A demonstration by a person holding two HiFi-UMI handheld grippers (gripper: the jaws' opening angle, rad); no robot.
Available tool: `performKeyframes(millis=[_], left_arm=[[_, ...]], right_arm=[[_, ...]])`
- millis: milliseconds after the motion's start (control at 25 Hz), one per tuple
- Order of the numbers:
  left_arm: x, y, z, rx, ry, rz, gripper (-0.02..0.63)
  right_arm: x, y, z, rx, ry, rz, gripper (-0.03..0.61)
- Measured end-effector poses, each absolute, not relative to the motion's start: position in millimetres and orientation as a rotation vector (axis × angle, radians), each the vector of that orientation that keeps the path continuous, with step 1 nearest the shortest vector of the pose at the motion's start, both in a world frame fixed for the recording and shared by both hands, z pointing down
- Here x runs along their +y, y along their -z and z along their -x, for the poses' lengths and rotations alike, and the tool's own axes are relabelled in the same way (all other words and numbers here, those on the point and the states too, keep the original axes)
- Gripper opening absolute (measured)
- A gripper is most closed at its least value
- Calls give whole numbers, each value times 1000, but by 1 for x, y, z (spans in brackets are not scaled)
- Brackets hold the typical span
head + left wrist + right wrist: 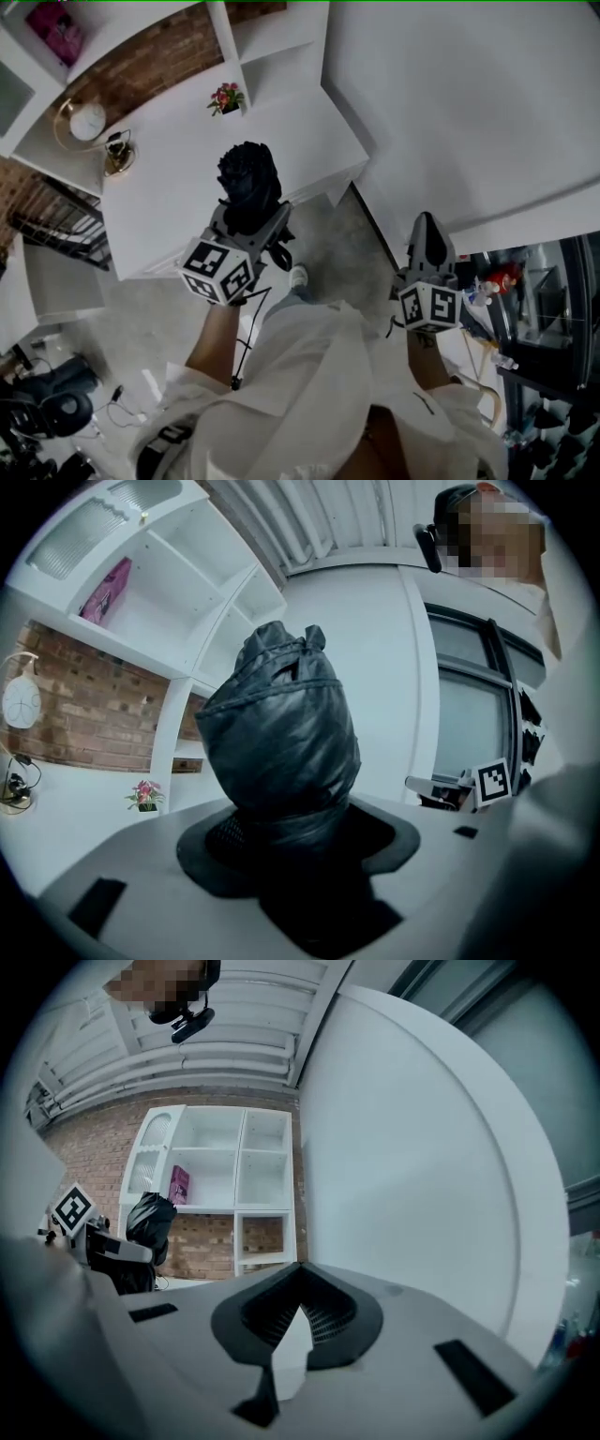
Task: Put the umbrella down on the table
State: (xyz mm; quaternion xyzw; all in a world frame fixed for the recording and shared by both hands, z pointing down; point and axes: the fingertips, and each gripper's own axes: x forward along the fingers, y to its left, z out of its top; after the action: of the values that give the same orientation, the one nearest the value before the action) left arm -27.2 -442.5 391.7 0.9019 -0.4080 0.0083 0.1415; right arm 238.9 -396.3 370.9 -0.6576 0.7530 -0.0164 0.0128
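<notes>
A black folded umbrella (pixel 248 183) stands up out of my left gripper (pixel 251 220), whose jaws are shut on its lower end. In the left gripper view the umbrella (pixel 281 733) fills the middle and hides the fingertips of the left gripper (pixel 286 832). It hangs over the near edge of the white table (pixel 178 159). My right gripper (pixel 429 234) is off to the right with nothing in it. In its own view the right gripper (pixel 300 1274) has its jaws meeting at the tips. That view also catches the umbrella (pixel 150 1222) at far left.
On the table stand a small pot of pink flowers (pixel 226 97), a round clock (pixel 87 122) and a brass lamp (pixel 119 155). White shelving (pixel 234 1185) lines the brick wall. A second white surface (pixel 469 112) lies at the right. A black chair (pixel 47 403) sits on the floor at lower left.
</notes>
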Motion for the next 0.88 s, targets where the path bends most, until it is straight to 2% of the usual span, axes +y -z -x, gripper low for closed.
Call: performKeyframes(millis=[440,880], left_arm=[[-515,-414,66,-1158,3,-2498,275],[-594,-440,49,-1195,-97,-2383,275]], right_arm=[[-475,-366,-198,2419,3,2084,18],[-574,-386,-193,2488,106,1962,18]])
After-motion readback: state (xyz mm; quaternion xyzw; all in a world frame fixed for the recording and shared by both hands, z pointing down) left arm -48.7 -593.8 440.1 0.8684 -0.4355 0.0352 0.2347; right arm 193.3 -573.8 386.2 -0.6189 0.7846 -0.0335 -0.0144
